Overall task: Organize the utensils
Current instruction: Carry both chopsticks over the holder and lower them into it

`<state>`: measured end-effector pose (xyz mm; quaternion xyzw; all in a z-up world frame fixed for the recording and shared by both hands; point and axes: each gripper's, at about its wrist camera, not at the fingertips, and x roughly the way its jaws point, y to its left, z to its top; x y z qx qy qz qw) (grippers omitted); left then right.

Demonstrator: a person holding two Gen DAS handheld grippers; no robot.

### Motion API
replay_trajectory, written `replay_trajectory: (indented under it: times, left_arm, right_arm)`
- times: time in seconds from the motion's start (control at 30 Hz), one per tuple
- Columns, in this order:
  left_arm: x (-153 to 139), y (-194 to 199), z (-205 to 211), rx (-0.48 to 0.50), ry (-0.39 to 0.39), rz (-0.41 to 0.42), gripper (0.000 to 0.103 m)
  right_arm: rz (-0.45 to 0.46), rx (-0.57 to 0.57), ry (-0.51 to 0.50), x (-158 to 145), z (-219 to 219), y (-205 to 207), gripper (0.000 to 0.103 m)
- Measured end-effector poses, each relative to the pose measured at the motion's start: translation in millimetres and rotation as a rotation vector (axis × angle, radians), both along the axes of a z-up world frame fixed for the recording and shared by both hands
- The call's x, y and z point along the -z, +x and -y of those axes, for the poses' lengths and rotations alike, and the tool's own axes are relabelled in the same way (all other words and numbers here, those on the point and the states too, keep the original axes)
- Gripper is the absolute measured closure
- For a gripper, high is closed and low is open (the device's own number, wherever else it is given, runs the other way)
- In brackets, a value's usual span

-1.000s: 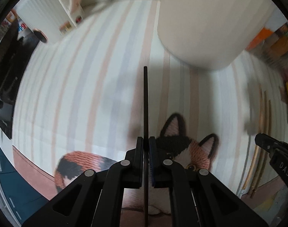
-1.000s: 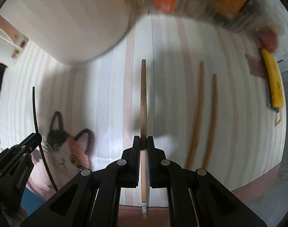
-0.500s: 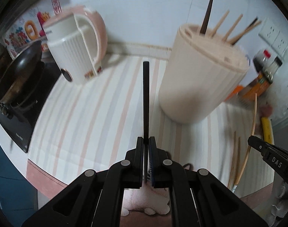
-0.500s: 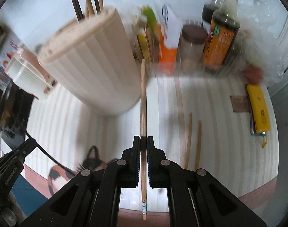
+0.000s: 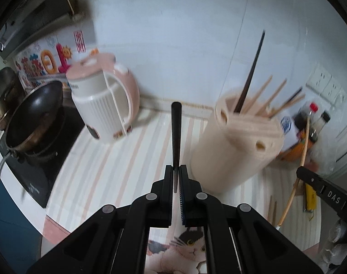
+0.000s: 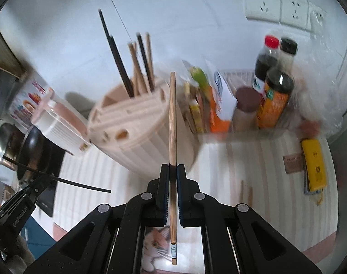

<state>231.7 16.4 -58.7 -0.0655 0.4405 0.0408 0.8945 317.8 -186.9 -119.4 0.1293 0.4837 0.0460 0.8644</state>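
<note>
In the left wrist view, a thin black chopstick (image 5: pixel 175 134) is clamped between the closed jaws of the left hand-held gripper (image 5: pixel 176 171) and is pointed forward above the striped counter (image 5: pixel 118 159). Just right of it, a tall beige ribbed plastic utensil holder (image 5: pixel 237 150) is seen standing on the counter, with dark and wooden chopsticks rising from its slotted top. A pink and white electric kettle (image 5: pixel 102 105) is seen to the left, near a black wok (image 5: pixel 34 114) on the stove. Two wooden chopsticks (image 5: pixel 272 207) are left lying on the counter at the lower right.

In the right wrist view, a light wooden chopstick (image 6: pixel 172 137) is pinched between the closed jaws of the right hand-held gripper (image 6: pixel 172 171), its far end seen over the holder's side. Sauce bottles (image 6: pixel 274 86) are grouped at the back right, and a yellow flat object (image 6: pixel 314 164) is seen lying on the counter at the right.
</note>
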Motion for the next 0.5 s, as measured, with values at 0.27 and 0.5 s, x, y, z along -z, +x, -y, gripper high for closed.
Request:
replay_trajectory:
  times: [0.27, 0.5]
  left_arm:
    - [-80.3, 7.5, -1.7, 0.025, -0.049, 0.109, 0.101]
    - [-137.6, 30.0, 21.5, 0.096, -0.102, 0.202, 0.101]
  right_arm:
    - [0.109, -0.026, 0.082, -63.5, 0.5, 27.8, 0.096]
    - [0.225, -0.004, 0.108, -117.2, 5.2, 67.2, 0.096]
